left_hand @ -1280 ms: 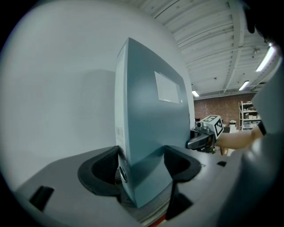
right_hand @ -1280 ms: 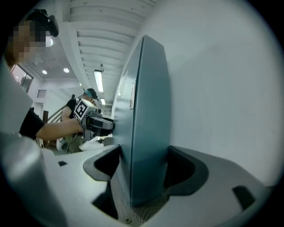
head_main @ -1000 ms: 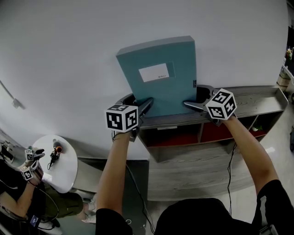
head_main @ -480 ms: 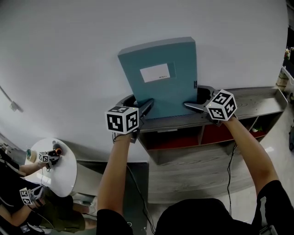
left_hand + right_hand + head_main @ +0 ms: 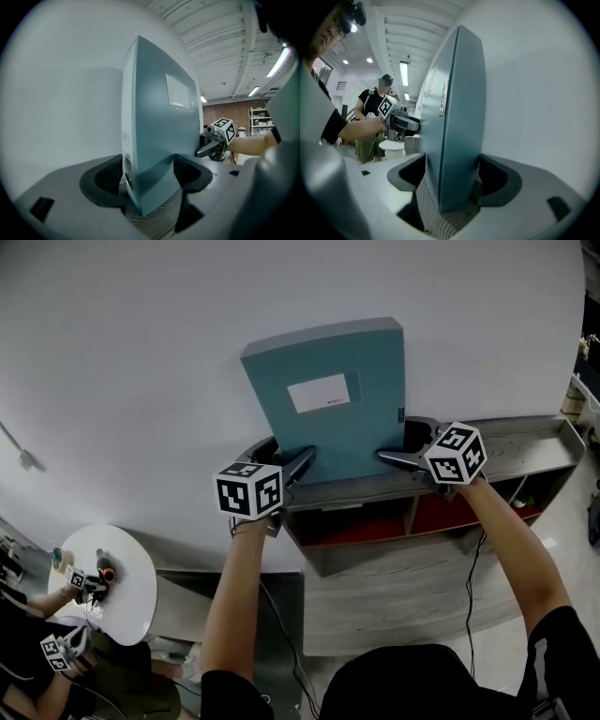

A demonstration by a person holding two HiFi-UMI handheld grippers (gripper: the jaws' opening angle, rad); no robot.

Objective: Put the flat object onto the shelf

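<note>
Clamped at lower corners by left gripper [image 5: 281,452] and right gripper [image 5: 405,439]: teal box file [image 5: 328,418], upright on shelf [image 5: 525,442] against wall [image 5: 141,352]. Confirm stable lean, then open jaws gently.

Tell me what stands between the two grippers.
A teal file box stands upright on the shelf top between the left gripper and right gripper, its lower corners inside their jaws. The head view shows it.

The head view looks steeply down on the grey wooden shelf [image 5: 525,442]. Both gripper views sit close, facing the upright teal file box [image 5: 154,140] edge-on from opposite sides.
</note>
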